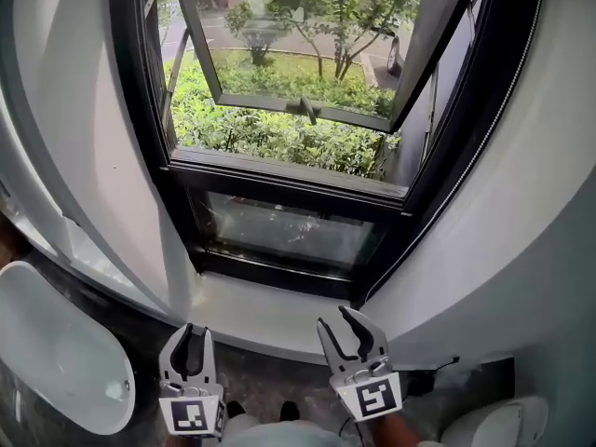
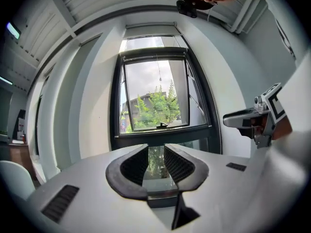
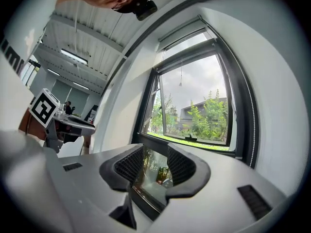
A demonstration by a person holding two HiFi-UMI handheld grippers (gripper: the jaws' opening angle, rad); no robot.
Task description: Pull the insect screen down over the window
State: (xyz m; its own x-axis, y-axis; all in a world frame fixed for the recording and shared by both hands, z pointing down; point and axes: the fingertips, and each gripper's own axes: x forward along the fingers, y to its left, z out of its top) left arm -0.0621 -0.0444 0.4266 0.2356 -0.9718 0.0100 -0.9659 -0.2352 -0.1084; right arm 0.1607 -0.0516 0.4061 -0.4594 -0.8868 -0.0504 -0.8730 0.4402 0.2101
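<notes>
Lowest in our head view, at seven o'clock, our left gripper (image 1: 193, 335) faces the window (image 1: 279, 180), its jaws a narrow gap apart with nothing between them. At five o'clock our right gripper (image 1: 337, 322) does likewise, jaws slightly apart and equally empty. Neither touches anything. At eight o'clock we see a white basin (image 1: 56, 361). The pale sill (image 1: 251, 310) lies between the grippers and the glass. The sash (image 1: 298, 105) is swung outward over green shrubs (image 1: 261, 133). In our left gripper view the insect screen (image 2: 154, 30) sits retracted in its white housing at twelve o'clock atop the frame, and its pull cord (image 2: 158, 72) hangs down the uncovered pane.
</notes>
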